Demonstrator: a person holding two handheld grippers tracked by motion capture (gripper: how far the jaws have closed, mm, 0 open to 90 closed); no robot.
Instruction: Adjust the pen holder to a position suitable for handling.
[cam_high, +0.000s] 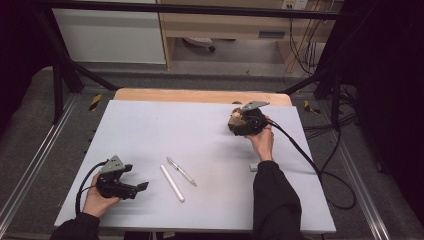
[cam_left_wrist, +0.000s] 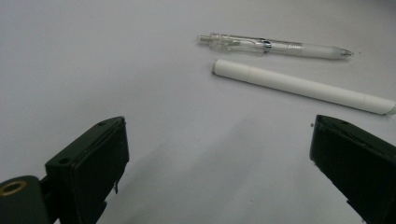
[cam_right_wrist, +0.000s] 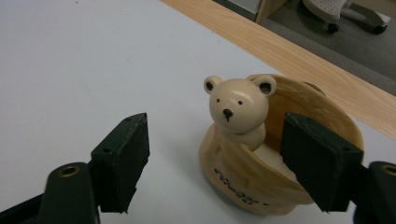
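High view: the white table (cam_high: 200, 130) carries a wooden strip (cam_high: 200, 95) along its far edge. The right gripper (cam_high: 240, 125) is near the far right corner, held over the bear cup (cam_high: 236, 120), which stands upright just inside the wooden strip; the gripper's body hides most of it. A small grey piece (cam_high: 253, 167) lies on the table beside the right sleeve. The left gripper (cam_high: 137, 180) rests at the near left, its jaws spread and pointing toward the table's middle. Just beyond them lie a white pen (cam_high: 172, 183) and a clear pen (cam_high: 181, 171), side by side but apart, both running from far-left to near-right. They are well apart from the cup.

Left gripper view: the jaws stand wide with bare table between them. Ahead lie the white pen (cam_left_wrist: 303, 87) and, behind it, the clear pen (cam_left_wrist: 275, 45), nearly parallel, long axes across the frame, the clear pen's tip at the right.

Right gripper view: the bear cup (cam_right_wrist: 275, 154) stands upright, mouth up, the bear's head at its rim facing the camera. The right jaw is inside the cup's mouth against the far side of the wall; the left jaw is well off the cup over bare table. The jaws are spread and pinch nothing.
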